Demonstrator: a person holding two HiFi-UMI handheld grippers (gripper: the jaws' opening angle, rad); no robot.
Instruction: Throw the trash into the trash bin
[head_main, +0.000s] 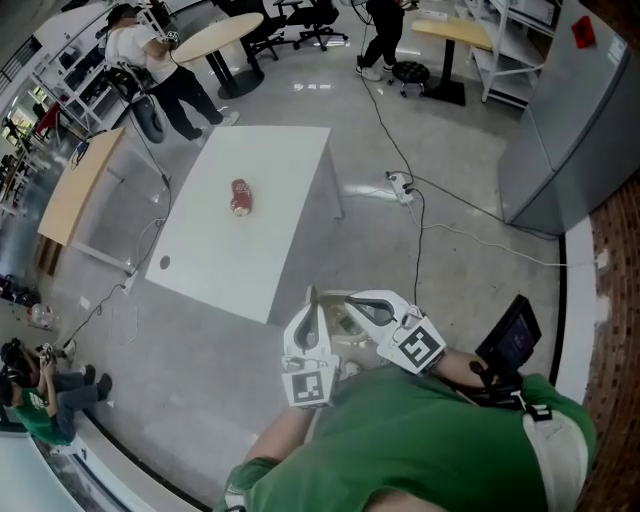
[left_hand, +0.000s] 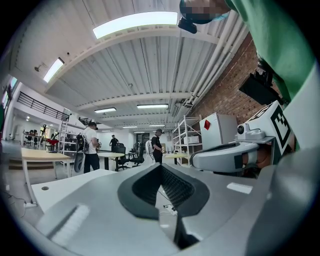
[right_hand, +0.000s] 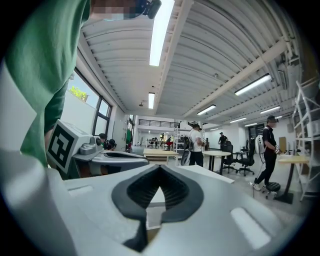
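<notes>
A red drinks can (head_main: 241, 197) lies on its side on the white table (head_main: 290, 160), towards the table's left half. Both grippers hang close to the person's body, off the table's near right corner and well short of the can. In the head view the left gripper (head_main: 311, 296) and right gripper (head_main: 352, 300) point away from the body, side by side. The left gripper (left_hand: 160, 165) is shut with nothing in it, and so is the right gripper (right_hand: 160, 166). Something pale (head_main: 345, 335) sits on the floor under the grippers, mostly hidden. No trash bin shows for certain.
A wooden table (head_main: 80, 185) stands left of the white one. A power strip (head_main: 402, 187) and cables cross the floor to the right. A grey cabinet (head_main: 570, 120) fills the right. People stand near a round table (head_main: 215, 35) at the back; another person (head_main: 35, 395) sits at lower left.
</notes>
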